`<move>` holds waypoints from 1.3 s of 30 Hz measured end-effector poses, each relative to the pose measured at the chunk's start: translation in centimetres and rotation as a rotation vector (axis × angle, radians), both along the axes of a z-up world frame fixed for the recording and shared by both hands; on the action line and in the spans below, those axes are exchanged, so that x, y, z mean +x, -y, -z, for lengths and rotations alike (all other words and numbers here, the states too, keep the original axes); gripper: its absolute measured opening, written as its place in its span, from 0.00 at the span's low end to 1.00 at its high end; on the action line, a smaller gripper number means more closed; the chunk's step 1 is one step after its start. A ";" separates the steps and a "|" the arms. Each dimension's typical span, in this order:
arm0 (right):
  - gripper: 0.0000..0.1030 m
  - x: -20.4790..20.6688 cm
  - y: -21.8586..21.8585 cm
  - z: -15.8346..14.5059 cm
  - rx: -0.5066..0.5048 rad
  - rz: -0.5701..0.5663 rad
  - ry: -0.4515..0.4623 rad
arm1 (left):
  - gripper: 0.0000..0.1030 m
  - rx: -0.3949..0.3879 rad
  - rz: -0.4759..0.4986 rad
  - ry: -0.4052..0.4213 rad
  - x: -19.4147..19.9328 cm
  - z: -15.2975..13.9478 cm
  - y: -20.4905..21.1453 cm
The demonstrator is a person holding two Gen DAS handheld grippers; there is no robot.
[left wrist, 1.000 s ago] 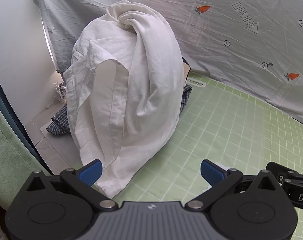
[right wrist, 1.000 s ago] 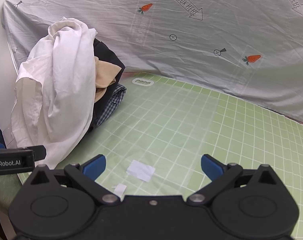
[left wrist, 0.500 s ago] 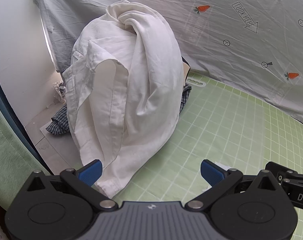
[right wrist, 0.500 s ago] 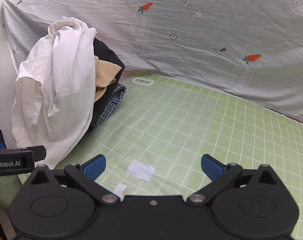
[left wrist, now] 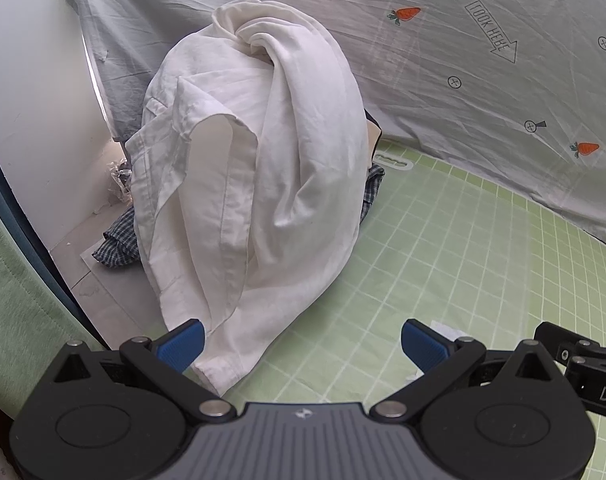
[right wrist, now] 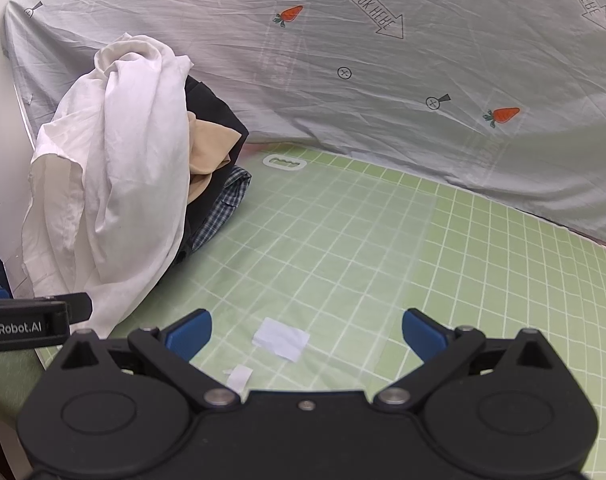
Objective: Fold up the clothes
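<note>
Both claws are black with round hinge housings, silver screws and blue pads: the left claw [left wrist: 302,340] has a ribbed grey centre, the right claw [right wrist: 306,330] plain black; white lettering at three o'clock, partly cut off.

One clothes pile [right wrist: 115,184], two paper scraps [right wrist: 281,338], three carrot prints [right wrist: 503,114]

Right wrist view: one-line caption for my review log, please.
Open right gripper hovers over the green grid mat; white shirt drapes an unfolded clothes pile at left.

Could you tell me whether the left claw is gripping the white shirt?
No, the left claw is open and empty, just short of the white shirt.
</note>
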State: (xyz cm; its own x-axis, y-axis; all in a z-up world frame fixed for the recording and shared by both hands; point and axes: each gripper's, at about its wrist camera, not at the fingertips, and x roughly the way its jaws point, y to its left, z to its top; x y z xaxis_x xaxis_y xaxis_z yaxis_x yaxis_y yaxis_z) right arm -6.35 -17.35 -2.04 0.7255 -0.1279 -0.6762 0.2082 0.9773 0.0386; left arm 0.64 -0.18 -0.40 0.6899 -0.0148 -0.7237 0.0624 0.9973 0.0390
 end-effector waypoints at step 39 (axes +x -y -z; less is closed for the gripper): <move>0.86 13.2 -0.9 0.3 0.006 -0.179 0.012 | 0.94 -0.116 -0.197 -0.083 10.6 -0.4 -6.7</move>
